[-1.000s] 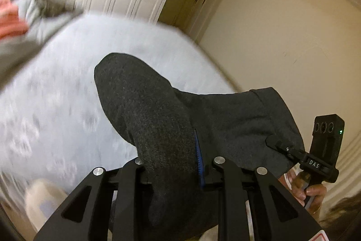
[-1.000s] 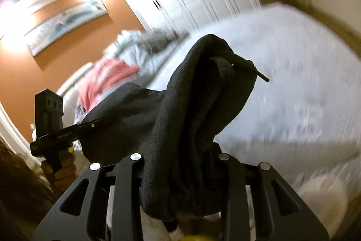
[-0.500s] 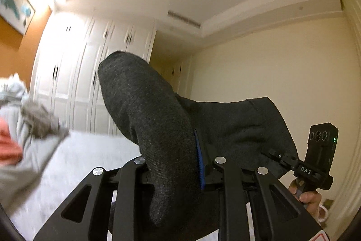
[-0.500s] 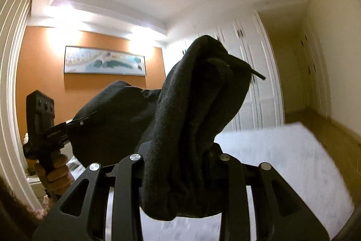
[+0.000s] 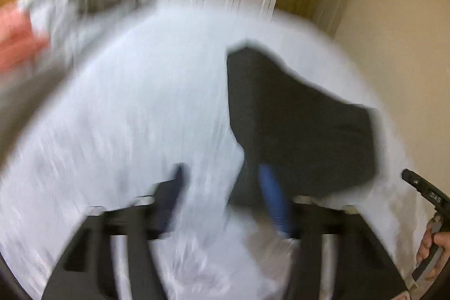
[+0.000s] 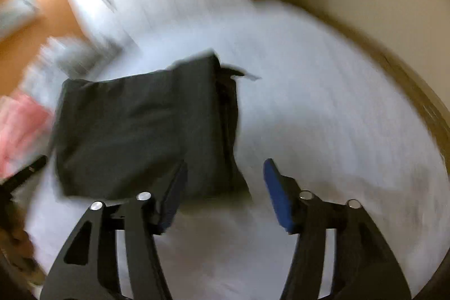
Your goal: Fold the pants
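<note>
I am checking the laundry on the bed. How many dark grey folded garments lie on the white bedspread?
1. The dark grey folded pants lie on the white bedspread, just ahead of both grippers. Blurred pink and grey clothes are piled at the left; more dark pieces may be hidden there.

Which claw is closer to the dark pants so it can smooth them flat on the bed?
Probably the right claw. The folded pants lie on the bed just ahead, reaching its left finger. The left claw meets only one edge. Both claws are opening with nothing gripped; blur makes this uncertain.
</note>
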A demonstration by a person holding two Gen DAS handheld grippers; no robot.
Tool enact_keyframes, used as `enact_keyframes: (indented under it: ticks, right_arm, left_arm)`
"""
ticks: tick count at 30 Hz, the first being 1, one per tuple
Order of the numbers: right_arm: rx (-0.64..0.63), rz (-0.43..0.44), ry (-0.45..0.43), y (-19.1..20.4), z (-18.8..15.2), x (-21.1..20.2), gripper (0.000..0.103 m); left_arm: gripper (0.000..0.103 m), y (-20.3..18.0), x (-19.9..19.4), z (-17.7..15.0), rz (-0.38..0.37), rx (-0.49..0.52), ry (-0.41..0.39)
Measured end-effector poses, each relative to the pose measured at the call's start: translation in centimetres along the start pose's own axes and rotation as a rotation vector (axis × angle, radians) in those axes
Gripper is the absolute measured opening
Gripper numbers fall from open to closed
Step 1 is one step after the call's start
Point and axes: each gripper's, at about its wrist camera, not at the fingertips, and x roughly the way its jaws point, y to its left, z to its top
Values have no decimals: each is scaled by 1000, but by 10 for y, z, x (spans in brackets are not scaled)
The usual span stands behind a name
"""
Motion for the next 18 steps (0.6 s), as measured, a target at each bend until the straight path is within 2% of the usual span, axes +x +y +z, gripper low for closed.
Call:
enact_keyframes:
  ticks: [2,4,6,7,9,10,12,15,16,17,18]
  right_arm:
    - [-25,19,60,-13,-44,19,54]
    - [-37,-51,103,-9,-53,19,54]
    - [-55,-5,49,5,-45,7,53]
    - [-66,-24,-3,13,-41,-1,53]
    - [-83,-51,-49,22,-39,-8,53]
    - [-87,-35,-56,27,-37,-7,53]
    - [-82,2,-51,36,-33,-8,53]
    - [-43,-8,-45,29,-17,7,53]
    - [-35,-17,-53,25,-11,11,51]
    - [-31,-24,-62,19,-6,13,37]
    - [-27,-26,-59,17,-1,17,27]
  left_arm:
    - [43,11,18,-29,31,-12,14]
    - [45,13,21,-43,66,-25,-4]
    - [46,9,18,-48,75,-29,-13]
    - [48,1,15,-46,84,-5,-32]
    - [65,-21,-3,-48,121,43,-84]
    - [77,-25,-8,-46,147,66,-128]
    - [78,-21,-2,-37,157,81,-160]
    - [78,-14,7,-26,144,63,-133]
    - [78,-12,8,-26,134,47,-127]
    - [78,-9,12,-24,127,25,-120]
    - [78,-9,14,-24,121,14,-115]
